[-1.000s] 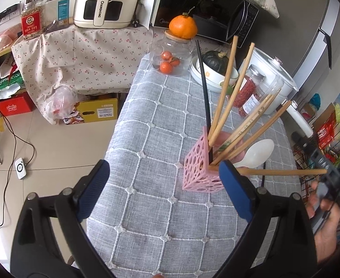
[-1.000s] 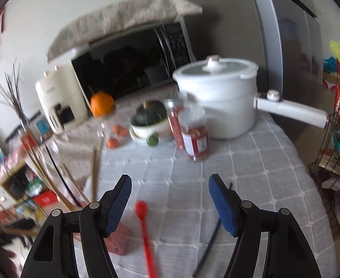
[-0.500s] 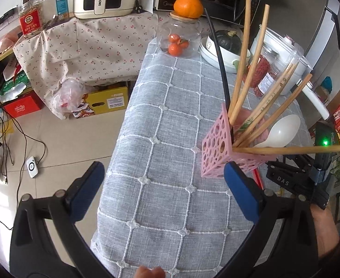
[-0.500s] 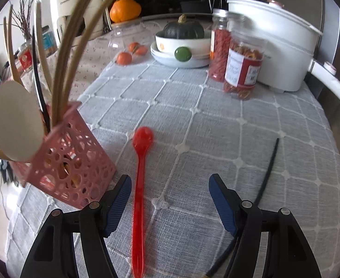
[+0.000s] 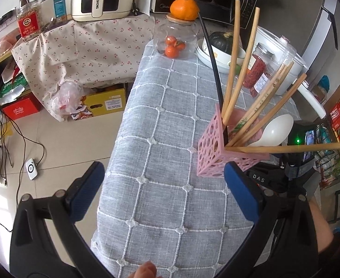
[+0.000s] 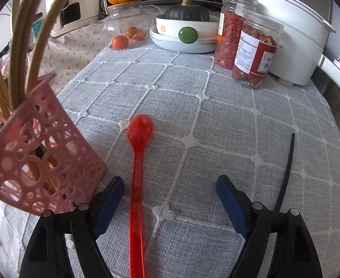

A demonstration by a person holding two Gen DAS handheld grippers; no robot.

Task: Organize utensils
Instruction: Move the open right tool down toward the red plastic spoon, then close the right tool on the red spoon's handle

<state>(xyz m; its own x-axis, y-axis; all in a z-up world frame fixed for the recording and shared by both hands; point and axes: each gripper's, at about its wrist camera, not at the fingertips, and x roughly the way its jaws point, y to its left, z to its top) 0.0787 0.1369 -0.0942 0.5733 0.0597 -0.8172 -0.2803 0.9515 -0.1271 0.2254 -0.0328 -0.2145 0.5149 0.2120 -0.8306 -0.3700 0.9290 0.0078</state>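
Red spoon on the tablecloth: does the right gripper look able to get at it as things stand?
Probably yes. The red spoon lies flat between the open fingers of the right gripper, nothing on top of it. The pink holder stands close on the left, possibly crowding that finger.

Glossy plastic spoon (image 6: pixel 139 139) (woven tablecloth (image 6: pixel 216 115))

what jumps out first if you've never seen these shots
The red spoon lying on the grey tablecloth between the right gripper's open jaws. Just left stands the pink holder, bristling with wooden chopsticks, and a lone black chopstick lies to the right.
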